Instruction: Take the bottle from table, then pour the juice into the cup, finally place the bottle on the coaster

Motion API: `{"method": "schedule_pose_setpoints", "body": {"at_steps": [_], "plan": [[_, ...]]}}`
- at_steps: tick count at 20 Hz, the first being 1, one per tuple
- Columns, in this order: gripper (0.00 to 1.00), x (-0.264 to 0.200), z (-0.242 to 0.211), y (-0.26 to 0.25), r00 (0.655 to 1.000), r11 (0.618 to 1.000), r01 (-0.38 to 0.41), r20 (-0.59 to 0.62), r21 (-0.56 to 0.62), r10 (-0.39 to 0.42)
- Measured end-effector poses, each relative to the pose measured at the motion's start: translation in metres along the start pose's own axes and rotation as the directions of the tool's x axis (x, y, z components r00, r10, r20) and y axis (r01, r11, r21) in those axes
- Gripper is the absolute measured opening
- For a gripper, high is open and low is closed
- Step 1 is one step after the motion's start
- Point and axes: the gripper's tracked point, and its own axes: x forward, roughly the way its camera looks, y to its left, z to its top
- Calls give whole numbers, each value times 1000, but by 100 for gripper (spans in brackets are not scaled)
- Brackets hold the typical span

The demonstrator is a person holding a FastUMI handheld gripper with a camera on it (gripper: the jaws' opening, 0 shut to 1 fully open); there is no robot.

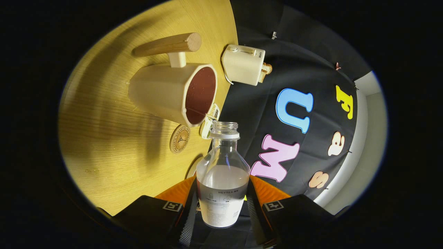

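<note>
Showing the bottle (223, 176) held between the two fingers (188, 207) of the claw (221, 211), this view is rolled sideways, so that the wooden counter (104, 138) appears to stand on edge beside the black cloth wall (311, 69). Both fingers press on the bottle's lower body, one on either side of its label; the claw is therefore closed on the bottle. The bottle is clear, partly filled with a pale, milky liquid, and its neck points away from the claw with the mouth uncapped. Just beyond the mouth lies the cup (173, 91), a cream-coloured vessel with a dark reddish interior and a stubby stem that joins a round wooden handle (169, 44). The mouth of the bottle sits close to the cup's rim but apart from it, and no stream of liquid can be seen between them. Beside the cup, flat on the counter, is a round coaster (180, 139) with a printed emblem. A small white object (209, 121) stands between the cup's rim and the bottle's neck; its nature cannot be told. Farther along the counter's edge stands a cream toaster (243, 64) with a slice of bread (265, 71) showing at its slot.
</note>
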Motion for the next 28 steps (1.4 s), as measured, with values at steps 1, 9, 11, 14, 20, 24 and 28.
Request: {"method": "schedule_pose_setpoints", "body": {"at_steps": [1, 9, 11, 14, 20, 24, 28], "plan": [[70, 0, 0, 0, 1000, 1000, 0, 2, -2, 0], [70, -2, 2, -3, 1000, 999, 10, 13, -31, -10], [70, -2, 0, -4, 1000, 999, 13, 14, -37, -13], [70, -1, 0, -5, 1000, 999, 16, 16, -43, -15], [70, -1, 2, -10, 999, 997, 25, 33, -68, -23], [70, 0, 3, -11, 999, 996, 27, 42, -86, -23], [70, 1, 4, -13, 998, 995, 31, 49, -98, -26]]}}
